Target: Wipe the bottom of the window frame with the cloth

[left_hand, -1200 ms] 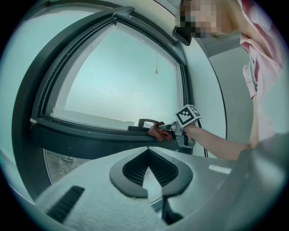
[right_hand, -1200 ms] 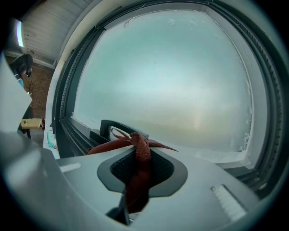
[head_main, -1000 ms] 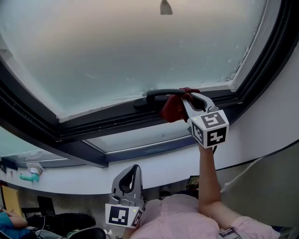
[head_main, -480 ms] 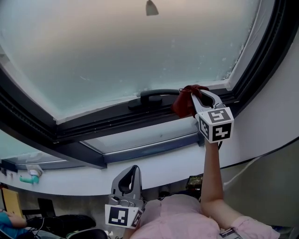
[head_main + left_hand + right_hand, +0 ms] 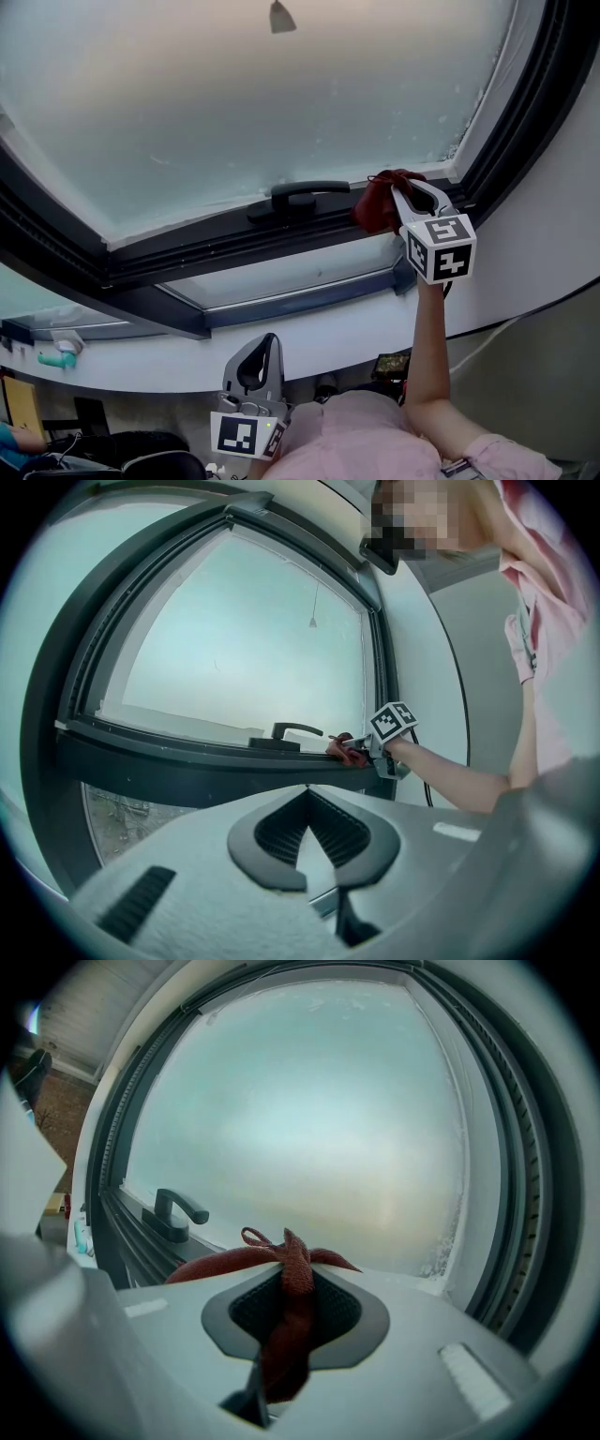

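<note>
In the head view the right arm rises bare and nearly straight from a pink sleeve at the lower right. It carries the right claw up to the right end of the window frame's bottom rail. The right claw is clamped on a dark red cloth, which bunches against the rail just right of the window handle, near the frame's lower right corner. In the right gripper view a strip of cloth runs down between the pads.

The left claw sits low at bottom centre, close to the person's chest and pointing up. Its jaws are together with nothing between them, as the left gripper view shows.

Both hands are hidden by the grippers' marker cubes and bodies. The frosted pane shows nothing beyond it, and a small dark shape at its top edge is too small to identify.
</note>
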`<move>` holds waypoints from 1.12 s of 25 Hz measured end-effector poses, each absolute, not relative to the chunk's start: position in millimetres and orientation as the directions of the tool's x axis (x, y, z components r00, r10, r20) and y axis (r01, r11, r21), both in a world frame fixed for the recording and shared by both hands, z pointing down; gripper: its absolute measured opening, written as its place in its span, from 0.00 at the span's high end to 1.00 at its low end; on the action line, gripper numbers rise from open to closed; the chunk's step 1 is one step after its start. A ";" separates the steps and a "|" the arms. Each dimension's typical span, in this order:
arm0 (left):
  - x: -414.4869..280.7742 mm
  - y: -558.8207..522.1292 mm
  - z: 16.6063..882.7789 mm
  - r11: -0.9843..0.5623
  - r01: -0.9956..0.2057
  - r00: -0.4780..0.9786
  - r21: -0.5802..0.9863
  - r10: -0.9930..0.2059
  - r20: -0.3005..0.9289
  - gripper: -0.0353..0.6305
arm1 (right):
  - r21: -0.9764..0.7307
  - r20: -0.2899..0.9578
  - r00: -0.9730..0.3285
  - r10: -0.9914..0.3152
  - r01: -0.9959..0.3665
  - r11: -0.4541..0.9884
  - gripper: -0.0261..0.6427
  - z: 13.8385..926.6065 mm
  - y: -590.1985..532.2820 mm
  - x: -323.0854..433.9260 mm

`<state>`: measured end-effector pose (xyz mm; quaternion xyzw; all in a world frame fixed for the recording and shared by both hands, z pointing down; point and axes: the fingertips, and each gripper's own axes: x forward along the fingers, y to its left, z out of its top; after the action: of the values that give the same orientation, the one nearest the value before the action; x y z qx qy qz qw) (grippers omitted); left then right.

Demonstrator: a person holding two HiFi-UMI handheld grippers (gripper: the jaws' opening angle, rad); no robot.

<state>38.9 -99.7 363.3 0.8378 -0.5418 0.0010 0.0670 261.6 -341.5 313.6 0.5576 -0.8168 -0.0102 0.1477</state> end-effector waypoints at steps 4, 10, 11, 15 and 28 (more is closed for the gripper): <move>44.7 -99.9 363.5 -0.403 -0.908 0.412 0.112 -0.908 0.073 0.95 | 0.181 0.231 -0.323 -0.918 -0.913 0.367 0.86 313.5 -343.6 273.9; 49.3 -101.5 364.0 -0.397 -0.911 0.406 0.110 -0.911 0.073 0.95 | 0.178 0.231 -0.303 -0.924 -0.921 0.346 0.86 314.2 -347.5 293.2; 49.9 -101.7 363.8 -0.396 -0.912 0.405 0.110 -0.912 0.072 0.95 | 0.177 0.233 -0.299 -0.925 -0.922 0.343 0.86 314.3 -348.1 296.1; 50.8 -102.6 364.8 -0.389 -0.915 0.398 0.109 -0.915 0.072 0.95 | 0.174 0.230 -0.288 -0.930 -0.928 0.331 0.86 314.1 -351.1 306.1; 52.6 -103.7 365.1 -0.383 -0.917 0.391 0.109 -0.917 0.071 0.95 | 0.175 0.237 -0.223 -0.946 -0.948 0.267 0.86 314.6 -359.5 342.4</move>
<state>52.6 -103.7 365.1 0.8315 -0.5516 -0.0005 0.0655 342.4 -359.5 314.6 0.6053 -0.7820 0.0032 0.1488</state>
